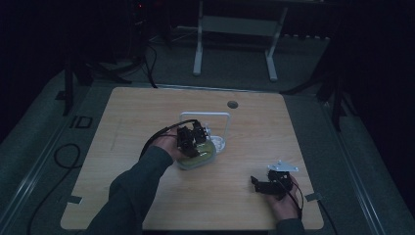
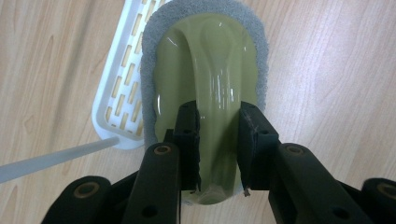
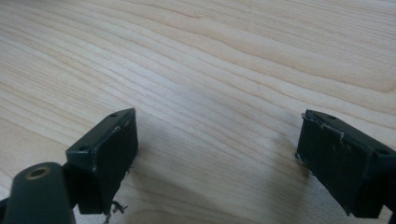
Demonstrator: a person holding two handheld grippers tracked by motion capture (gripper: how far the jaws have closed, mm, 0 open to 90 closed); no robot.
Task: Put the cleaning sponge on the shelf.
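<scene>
A scrubbing brush with an olive-green plastic handle (image 2: 212,88) and a grey pad rim (image 2: 152,60) lies on the wooden table, partly over a white slotted tray (image 2: 122,79). My left gripper (image 2: 219,149) is shut on the raised green handle ridge, one jaw on each side. In the high view the left gripper (image 1: 191,138) sits over the brush (image 1: 199,156) near the table's middle. My right gripper (image 3: 217,158) stands open just above bare wood, nothing between its jaws. It shows in the high view as the right gripper (image 1: 264,183) near the front right corner.
A white wire-frame stand (image 1: 208,117) rises behind the brush. A small round hole (image 1: 232,104) sits near the table's far edge. A black cable (image 1: 156,137) trails from the left gripper. White desk legs (image 1: 197,54) stand on the floor beyond the table.
</scene>
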